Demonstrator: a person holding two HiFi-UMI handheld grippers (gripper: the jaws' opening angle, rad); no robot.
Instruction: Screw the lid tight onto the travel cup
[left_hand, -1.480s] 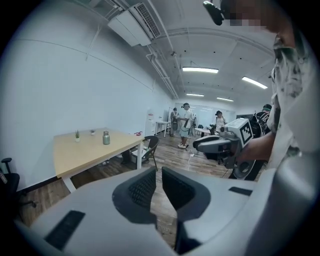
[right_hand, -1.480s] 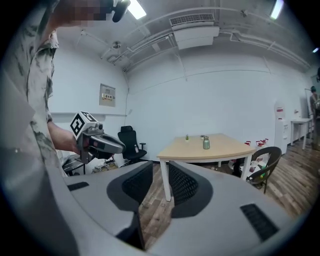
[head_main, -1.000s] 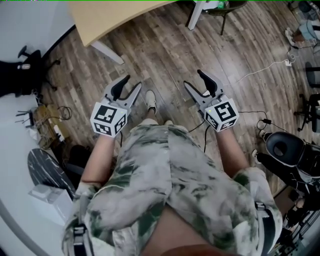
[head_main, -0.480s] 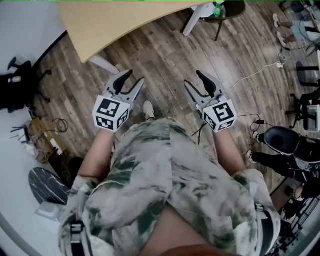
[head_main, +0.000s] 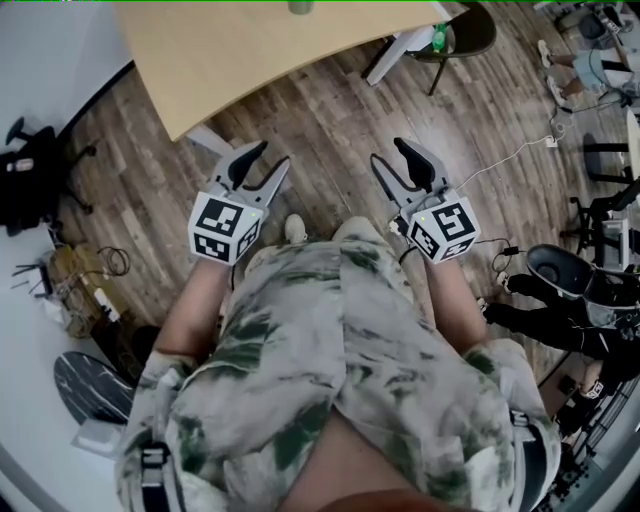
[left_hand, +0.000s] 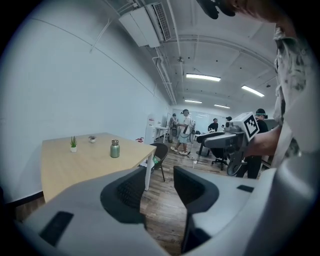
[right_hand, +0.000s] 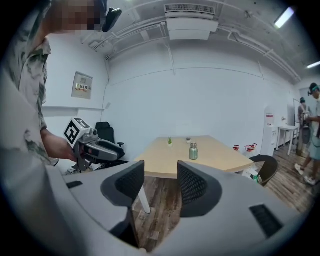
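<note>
Aiming at the travel cup (right_hand: 193, 151) at 12 o'clock to grab it, the left hand-held gripper (head_main: 262, 161) and the right hand-held gripper (head_main: 388, 155) are apart and empty. The right one's jaws have just been closing.

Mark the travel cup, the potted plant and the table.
travel cup (right_hand: 193, 152), right gripper view, green body.
potted plant (right_hand: 170, 140), right gripper view, its leaves.
table (right_hand: 219, 153), right gripper view, bare top.

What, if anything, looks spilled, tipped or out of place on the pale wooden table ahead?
Nothing stands out. The green metal travel cup stands upright on the pale wooden table, apart from the small potted plant, with no spill visible.
</note>
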